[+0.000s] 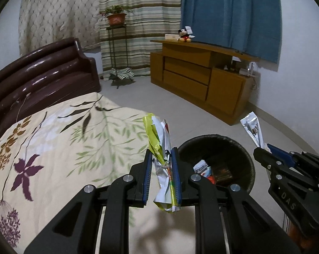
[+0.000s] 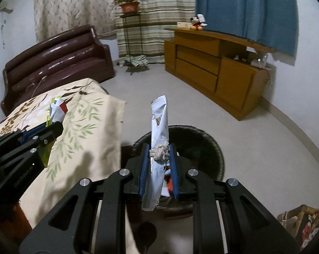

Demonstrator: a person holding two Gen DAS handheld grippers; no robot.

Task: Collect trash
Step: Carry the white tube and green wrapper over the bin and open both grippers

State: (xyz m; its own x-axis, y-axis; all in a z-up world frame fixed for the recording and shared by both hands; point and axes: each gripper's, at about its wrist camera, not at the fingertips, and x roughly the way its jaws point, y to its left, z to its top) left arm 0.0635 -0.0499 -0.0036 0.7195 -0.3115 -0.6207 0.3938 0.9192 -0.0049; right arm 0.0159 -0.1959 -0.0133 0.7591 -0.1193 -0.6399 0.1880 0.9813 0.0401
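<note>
Bin right of bed, cabinet behind, sofa left

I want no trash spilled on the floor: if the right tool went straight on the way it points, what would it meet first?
Probably the black bin: the right tool aims down into its mouth, though depth is uncertain.

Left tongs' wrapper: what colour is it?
Yellow-green with silver and white; the crumpled wrapper shows best in the left wrist view.
</note>
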